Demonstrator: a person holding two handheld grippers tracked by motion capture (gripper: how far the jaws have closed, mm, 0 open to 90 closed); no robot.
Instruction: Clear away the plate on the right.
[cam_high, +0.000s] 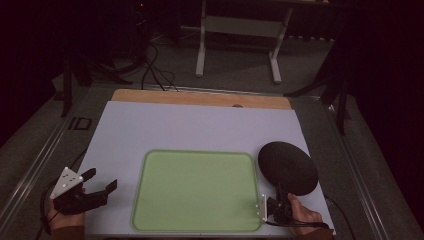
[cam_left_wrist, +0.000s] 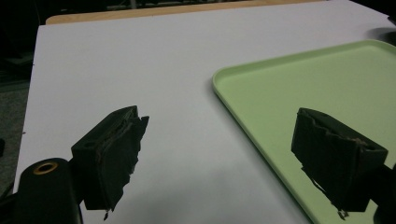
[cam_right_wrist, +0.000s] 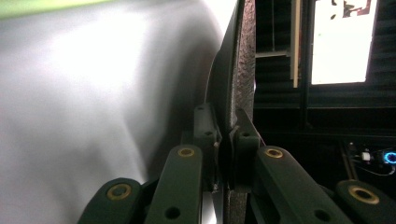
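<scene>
Jaws: right gripper (cam_high: 278, 199) pinching dark plate (cam_high: 288, 167) rim; left gripper (cam_high: 101, 182) spread, beside green tray (cam_high: 196, 155).

A pale green tray (cam_high: 197, 192) lies on a white table (cam_high: 190, 127), beside a black plate (cam_high: 287, 166) (speckled rim).

Left tongs (cam_high: 102, 181) agape, right tongs (cam_right_wrist: 227, 135) clamped

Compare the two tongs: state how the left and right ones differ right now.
The left tongs stand open and hold nothing, while the right tongs are shut on the rim of a black round plate. The left tongs lie left of the green tray, the right tongs at the tray's right near corner. Both have black jaws and are held by a hand at the table's near edge.
</scene>
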